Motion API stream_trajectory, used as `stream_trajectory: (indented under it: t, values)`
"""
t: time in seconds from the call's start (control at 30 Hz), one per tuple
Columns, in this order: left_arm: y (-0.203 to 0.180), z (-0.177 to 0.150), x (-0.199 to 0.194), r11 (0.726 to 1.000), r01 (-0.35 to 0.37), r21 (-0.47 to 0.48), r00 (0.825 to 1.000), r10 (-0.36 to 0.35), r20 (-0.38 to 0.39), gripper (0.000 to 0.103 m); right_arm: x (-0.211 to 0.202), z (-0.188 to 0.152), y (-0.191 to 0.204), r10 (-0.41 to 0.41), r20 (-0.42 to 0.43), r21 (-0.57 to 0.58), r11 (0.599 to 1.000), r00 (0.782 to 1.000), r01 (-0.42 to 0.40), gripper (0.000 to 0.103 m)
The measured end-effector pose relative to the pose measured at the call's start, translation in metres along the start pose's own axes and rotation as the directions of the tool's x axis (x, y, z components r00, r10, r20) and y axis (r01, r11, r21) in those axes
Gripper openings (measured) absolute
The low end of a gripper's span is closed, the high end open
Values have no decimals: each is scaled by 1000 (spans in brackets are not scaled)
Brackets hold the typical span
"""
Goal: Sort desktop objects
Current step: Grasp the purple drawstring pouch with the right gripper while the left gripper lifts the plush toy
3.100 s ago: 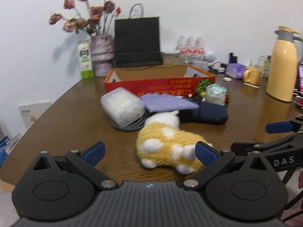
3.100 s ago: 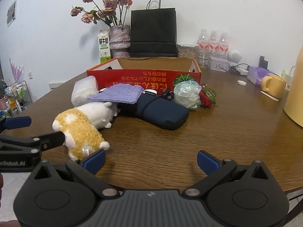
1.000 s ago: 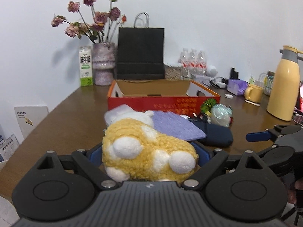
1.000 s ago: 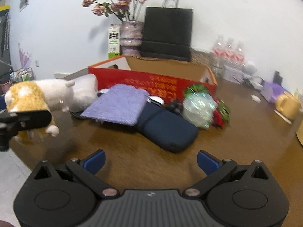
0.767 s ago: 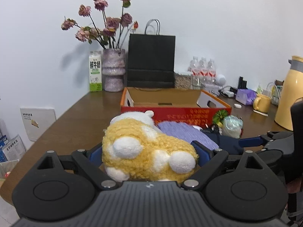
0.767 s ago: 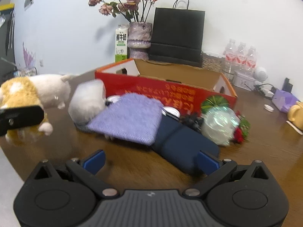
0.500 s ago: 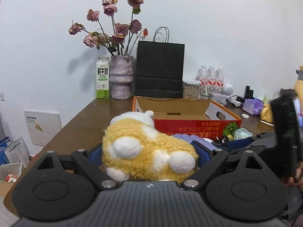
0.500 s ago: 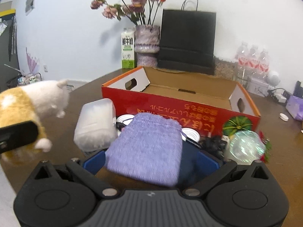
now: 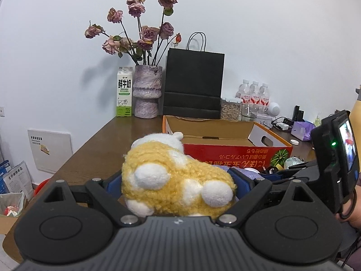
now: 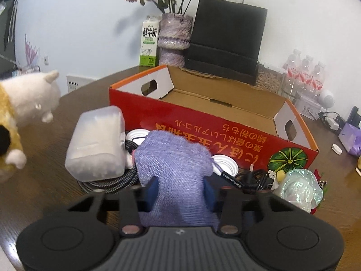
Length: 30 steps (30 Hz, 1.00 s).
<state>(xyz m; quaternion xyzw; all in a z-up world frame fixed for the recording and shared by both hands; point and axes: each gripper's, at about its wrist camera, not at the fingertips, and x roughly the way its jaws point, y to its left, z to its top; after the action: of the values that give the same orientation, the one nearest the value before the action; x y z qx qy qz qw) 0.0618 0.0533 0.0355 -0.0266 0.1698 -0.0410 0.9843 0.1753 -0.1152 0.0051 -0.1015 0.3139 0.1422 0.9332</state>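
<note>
My left gripper (image 9: 178, 184) is shut on a yellow and white plush toy (image 9: 176, 180) and holds it up above the table, in front of the open red cardboard box (image 9: 234, 155). The toy also shows at the left edge of the right wrist view (image 10: 20, 110). My right gripper (image 10: 180, 189) is shut on a purple knitted cloth (image 10: 178, 164), bunched between its blue pads. The cloth lies over a pile in front of the box (image 10: 203, 122).
Next to the cloth lie a clear plastic box (image 10: 97, 144), a braided cable (image 10: 108, 185), white lids (image 10: 225, 160), black cords (image 10: 252, 178) and a shiny wrapped ball (image 10: 300, 187). Behind the box stand a milk carton (image 10: 149, 43), a flower vase (image 10: 173, 38) and a black bag (image 10: 225, 38).
My right gripper moved forward over the purple cloth and closed on it. My left gripper kept hold of the plush toy and lifted it higher, toward the box.
</note>
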Motion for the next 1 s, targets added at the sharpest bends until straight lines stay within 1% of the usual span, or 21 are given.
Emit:
stream_trajectory:
  t: [0.07, 0.13, 0.23, 0.3, 0.37, 0.47, 0.6, 0.8, 1.0]
  values:
    - [-2, 1, 1, 1000, 1, -1, 1000, -1, -2, 93, -4, 1, -2, 24, 10, 14, 1000, 1000, -24, 20]
    - [-2, 3, 3, 1000, 2, -1, 1000, -2, -2, 93, -9, 1, -3, 41, 22, 23, 999, 999, -42, 17]
    - [-4, 6, 5, 1000, 3, 3, 1000, -3, -3, 93, -18, 1, -6, 58, 48, 38, 997, 997, -60, 17]
    - [-6, 7, 7, 1000, 4, 4, 1000, -4, -4, 93, -25, 2, -10, 70, 69, 51, 996, 995, -73, 14]
    - [-8, 9, 10, 1000, 7, 6, 1000, -6, -6, 93, -31, 4, -14, 75, 82, 56, 995, 994, -80, 14]
    - [-12, 13, 15, 1000, 8, 11, 1000, -8, -6, 93, -38, 8, -22, 75, 108, 67, 994, 991, -83, 11]
    - [-17, 20, 21, 1000, 7, 17, 1000, -7, 3, 93, -46, 13, -33, 74, 145, 83, 993, 987, -86, 10]
    - [-25, 42, 39, 1000, 16, 17, 999, -16, 31, 93, -50, 28, -51, 59, 203, 101, 992, 977, -81, 9]
    - [-39, 69, 73, 999, 35, 13, 998, -36, 54, 93, -44, 52, -78, 20, 270, 159, 985, 963, -65, 9]
